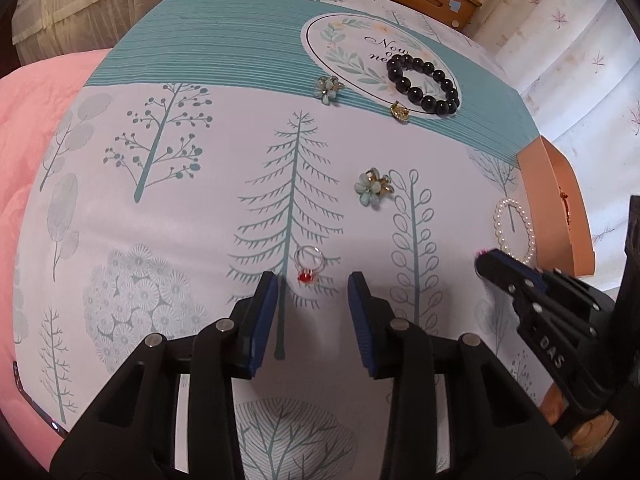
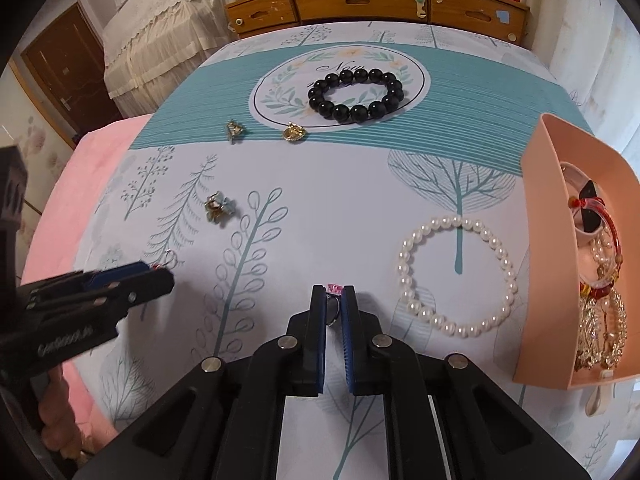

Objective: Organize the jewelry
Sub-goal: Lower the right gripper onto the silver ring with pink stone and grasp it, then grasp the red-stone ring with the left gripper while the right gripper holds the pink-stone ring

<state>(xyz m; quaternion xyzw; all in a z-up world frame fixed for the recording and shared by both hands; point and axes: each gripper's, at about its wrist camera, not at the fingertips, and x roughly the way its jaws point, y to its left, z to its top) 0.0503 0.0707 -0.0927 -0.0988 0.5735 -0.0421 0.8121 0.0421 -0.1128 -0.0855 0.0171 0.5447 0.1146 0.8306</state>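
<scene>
My left gripper is open just above the tablecloth, its fingers either side of a silver ring with a red stone. My right gripper is shut on a ring with a pink stone, held above the cloth left of a white pearl bracelet. A black bead bracelet lies on the round print at the back. Two pale-blue flower earrings and a small gold piece lie loose. A pink box at the right holds several bracelets and chains.
The tree-print tablecloth covers the table. A pink quilt lies to the left. A wooden drawer chest stands behind the table. The right gripper shows at the right edge of the left wrist view.
</scene>
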